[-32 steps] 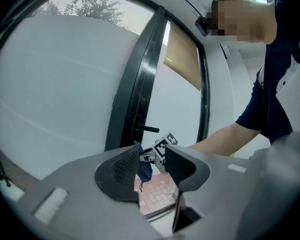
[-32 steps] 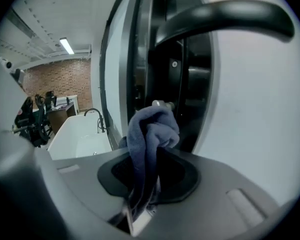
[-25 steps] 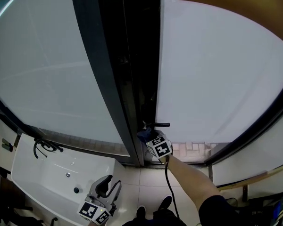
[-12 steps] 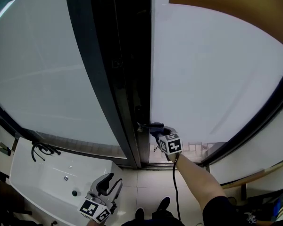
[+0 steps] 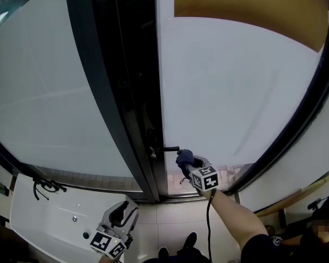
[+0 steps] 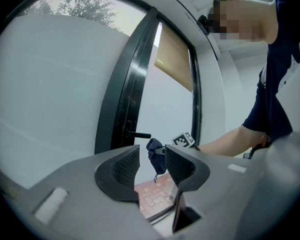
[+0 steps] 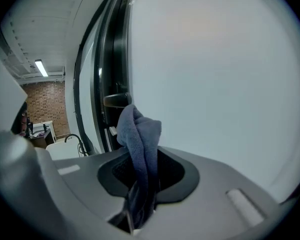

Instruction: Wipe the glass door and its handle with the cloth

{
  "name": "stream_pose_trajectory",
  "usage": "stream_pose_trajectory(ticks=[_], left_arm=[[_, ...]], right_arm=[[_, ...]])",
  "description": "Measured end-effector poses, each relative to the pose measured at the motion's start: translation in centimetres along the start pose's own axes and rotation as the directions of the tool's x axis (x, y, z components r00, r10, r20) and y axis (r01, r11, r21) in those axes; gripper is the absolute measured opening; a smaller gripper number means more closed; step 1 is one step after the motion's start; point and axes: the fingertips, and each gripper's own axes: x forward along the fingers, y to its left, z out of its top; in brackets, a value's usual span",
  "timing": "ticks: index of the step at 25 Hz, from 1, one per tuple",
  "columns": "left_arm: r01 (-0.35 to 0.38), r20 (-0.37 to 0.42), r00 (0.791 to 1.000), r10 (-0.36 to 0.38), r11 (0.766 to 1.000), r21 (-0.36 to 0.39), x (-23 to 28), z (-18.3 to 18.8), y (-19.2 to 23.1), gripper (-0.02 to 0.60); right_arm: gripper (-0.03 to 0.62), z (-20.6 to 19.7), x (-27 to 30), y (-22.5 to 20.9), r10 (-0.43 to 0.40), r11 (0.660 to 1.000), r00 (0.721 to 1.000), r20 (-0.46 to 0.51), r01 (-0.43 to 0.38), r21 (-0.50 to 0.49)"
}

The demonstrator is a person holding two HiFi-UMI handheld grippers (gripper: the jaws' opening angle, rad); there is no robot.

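My left gripper hangs low beside the white basin, its jaws apart with nothing between them. To its right stands the dark frame, with the black handle projecting level from it. Just beside the handle's free end is the blue cloth, bunched and upright. My right gripper has its jaws closed on the cloth's lower part. The cloth faces the frosted glass door; contact with the pane cannot be confirmed.
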Motion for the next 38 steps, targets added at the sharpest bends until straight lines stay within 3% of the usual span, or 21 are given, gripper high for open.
stream_pose_trajectory(ticks=[12,24,30,38], left_arm=[[0.142,0.035,0.989,-0.143,0.989,0.036,-0.9,2.4,-0.8,0.155],[0.28,0.027,0.959,-0.281,0.959,0.035,-1.3,1.9,-4.2,0.155],[0.295,0.025,0.955,-0.296,0.955,0.027,-1.1,0.5,-6.2,0.155],[0.259,0.02,0.966,-0.259,0.966,0.028,-0.7,0.6,-9.9,0.155]], right_arm=[[0.075,5.5,-14.7,1.6,-0.09,0.995,0.975,0.202,0.098,-0.034],[0.075,5.6,-29.8,7.9,-0.195,0.981,0.92,0.34,0.189,0.052],[0.075,4.6,-34.4,9.6,-0.199,0.98,0.912,0.36,0.187,0.068],[0.075,1.9,-38.0,9.8,-0.155,0.986,0.929,0.335,0.165,-0.002]])
